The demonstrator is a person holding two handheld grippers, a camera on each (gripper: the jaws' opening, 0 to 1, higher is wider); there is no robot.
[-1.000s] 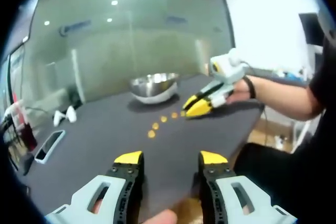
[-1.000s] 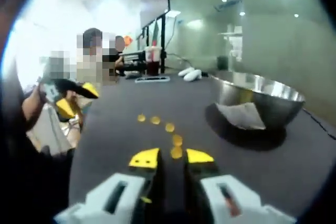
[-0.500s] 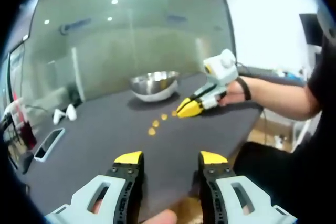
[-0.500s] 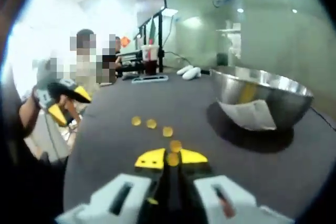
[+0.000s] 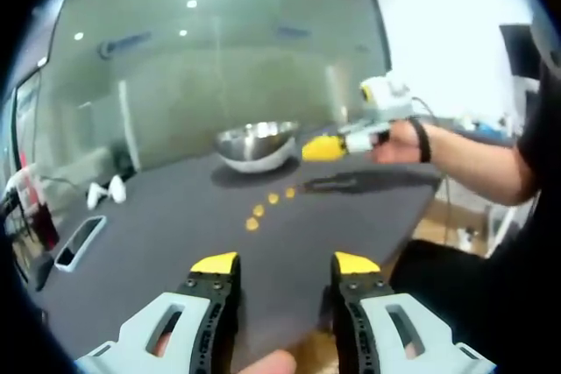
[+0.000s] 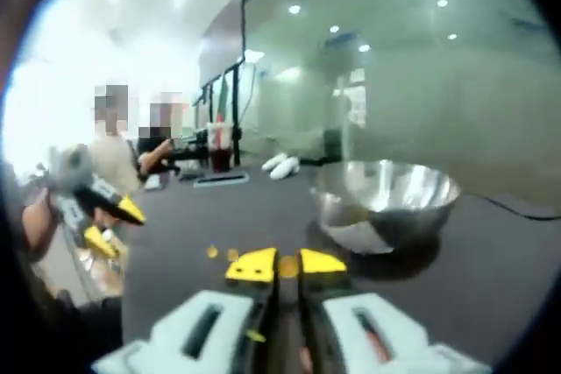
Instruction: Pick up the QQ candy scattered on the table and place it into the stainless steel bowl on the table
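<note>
In the left gripper view, the left gripper [image 5: 285, 264] is held low at the bottom of the frame, its yellow-tipped fingers [image 5: 216, 264] spread apart with nothing between them. Three QQ candies [image 5: 252, 223] are seen in a short row at mid-frame on the dark bench [image 5: 158, 234], with the stainless steel bowl [image 5: 259, 144] just beyond them. The right gripper [image 5: 323, 148] is carried above the bench at right of centre, beside the bowl.

In the right gripper view, the right gripper [image 6: 287, 265] is seen at lower centre with its fingers [image 6: 252, 266] pinched on one small orange candy [image 6: 287, 265]. Two more candies lie at lower left of centre, and the bowl sits to the right.

The candy is judged light, small and springy, probably a little slick; a gentle pinch across its middle should serve, since a hard squeeze could pop it out. The bench looks flat, matte and grippy. A glass partition stands behind, and a phone [image 5: 76, 240] lies at the left.
</note>
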